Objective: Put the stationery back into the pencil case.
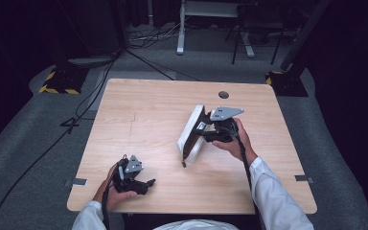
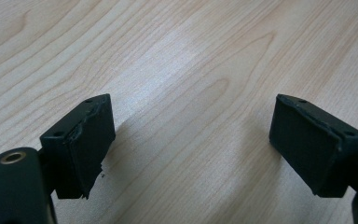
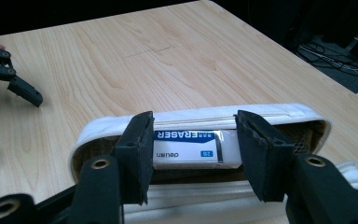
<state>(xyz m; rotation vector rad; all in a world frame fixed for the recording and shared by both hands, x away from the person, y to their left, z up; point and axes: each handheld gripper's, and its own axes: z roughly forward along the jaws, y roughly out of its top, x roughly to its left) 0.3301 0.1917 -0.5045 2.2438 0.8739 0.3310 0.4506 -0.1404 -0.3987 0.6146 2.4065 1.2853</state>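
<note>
A white zipped pencil case lies tipped on its side at the middle right of the wooden table, its mouth facing my right gripper. In the right gripper view the case gapes open. A white and blue eraser marked ERASER sits inside it, and my right gripper is shut on the eraser's two ends. My left gripper rests near the front left edge, open. In the left gripper view my left gripper has only bare wood between its pads.
A round cable hole sits near the table's far edge. On the floor beyond stand bases with yellow and black stripes, cables and a desk frame. The left gripper lies at the far left of the right gripper view.
</note>
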